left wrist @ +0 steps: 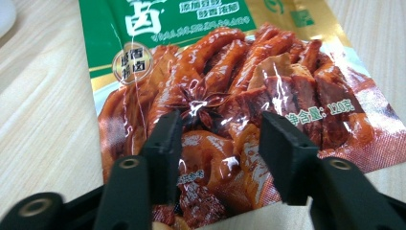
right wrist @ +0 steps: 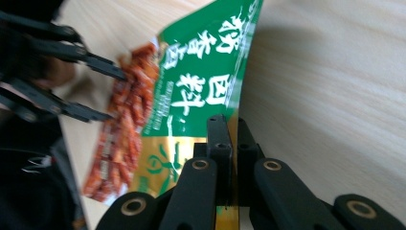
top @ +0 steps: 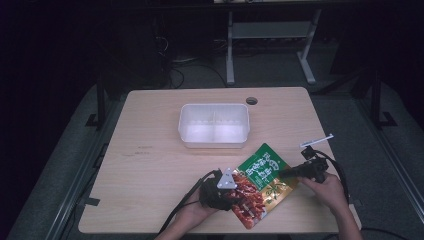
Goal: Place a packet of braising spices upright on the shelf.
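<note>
Snack pouch (left wrist: 225,96): glossy printed foil-plastic film, catching highlights, crinkling slightly, with a finely embossed sealed edge. Table (top: 150,165): pale wood-grain top, smooth, showing a matt finish. Container (top: 214,125): translucent white plastic, smooth, looking faintly frosted. Left gripper (left wrist: 218,136) and right gripper (right wrist: 229,129): matt black plastic jaws, carrying brass-coloured metal rivets.

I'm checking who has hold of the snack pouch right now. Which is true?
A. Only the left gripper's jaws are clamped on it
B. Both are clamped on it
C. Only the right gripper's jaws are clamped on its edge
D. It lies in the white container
C: the right gripper is shut on the gold edge of the snack pouch, while the left gripper stands with its jaws apart above the pouch, not pinching it.
</note>
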Demonstrator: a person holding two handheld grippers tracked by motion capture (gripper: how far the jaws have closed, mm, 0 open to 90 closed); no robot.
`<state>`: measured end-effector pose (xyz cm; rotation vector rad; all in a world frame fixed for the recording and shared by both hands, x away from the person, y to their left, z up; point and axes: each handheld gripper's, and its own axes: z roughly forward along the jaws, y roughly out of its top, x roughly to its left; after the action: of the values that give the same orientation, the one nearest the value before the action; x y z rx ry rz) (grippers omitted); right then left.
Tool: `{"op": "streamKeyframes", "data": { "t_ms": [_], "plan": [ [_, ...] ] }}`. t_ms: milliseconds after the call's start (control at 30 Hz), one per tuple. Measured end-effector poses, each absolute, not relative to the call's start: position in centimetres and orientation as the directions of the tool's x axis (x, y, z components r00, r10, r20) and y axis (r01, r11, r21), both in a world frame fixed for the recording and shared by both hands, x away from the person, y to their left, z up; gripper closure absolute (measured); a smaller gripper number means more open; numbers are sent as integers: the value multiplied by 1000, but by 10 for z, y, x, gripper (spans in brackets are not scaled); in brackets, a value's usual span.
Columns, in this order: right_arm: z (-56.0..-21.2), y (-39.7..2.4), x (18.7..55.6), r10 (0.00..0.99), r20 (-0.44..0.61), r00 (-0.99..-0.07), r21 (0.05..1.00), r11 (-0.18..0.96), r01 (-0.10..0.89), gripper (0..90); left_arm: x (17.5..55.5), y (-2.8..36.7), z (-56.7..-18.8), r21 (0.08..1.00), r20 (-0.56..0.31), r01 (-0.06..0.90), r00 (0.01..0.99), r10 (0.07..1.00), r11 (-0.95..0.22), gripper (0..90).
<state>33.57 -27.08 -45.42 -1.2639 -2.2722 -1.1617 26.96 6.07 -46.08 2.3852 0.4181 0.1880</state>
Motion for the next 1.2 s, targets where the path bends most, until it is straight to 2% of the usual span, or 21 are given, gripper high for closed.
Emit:
{"op": "streamKeyframes", "data": {
  "t_ms": [167,467,700,1000,1200],
  "plan": [
    [-443,-272,331,551,608,-571,527,258,810,897,269,65,-459,673,18,259,931,365,-692,414],
    [-383,-252,319,533,530,-659,607,304,734,897,266,92,-438,733,3,279,911,412,-620,363],
    [-358,-235,313,499,499,-709,650,326,687,897,260,123,-425,750,8,290,894,447,-594,306],
    [-327,-205,301,469,423,-775,677,405,615,898,251,176,-424,759,-8,350,848,530,-548,294],
    [-306,-185,294,452,373,-811,685,455,569,898,249,197,-428,772,-28,377,824,565,-512,283]
  ]
}}
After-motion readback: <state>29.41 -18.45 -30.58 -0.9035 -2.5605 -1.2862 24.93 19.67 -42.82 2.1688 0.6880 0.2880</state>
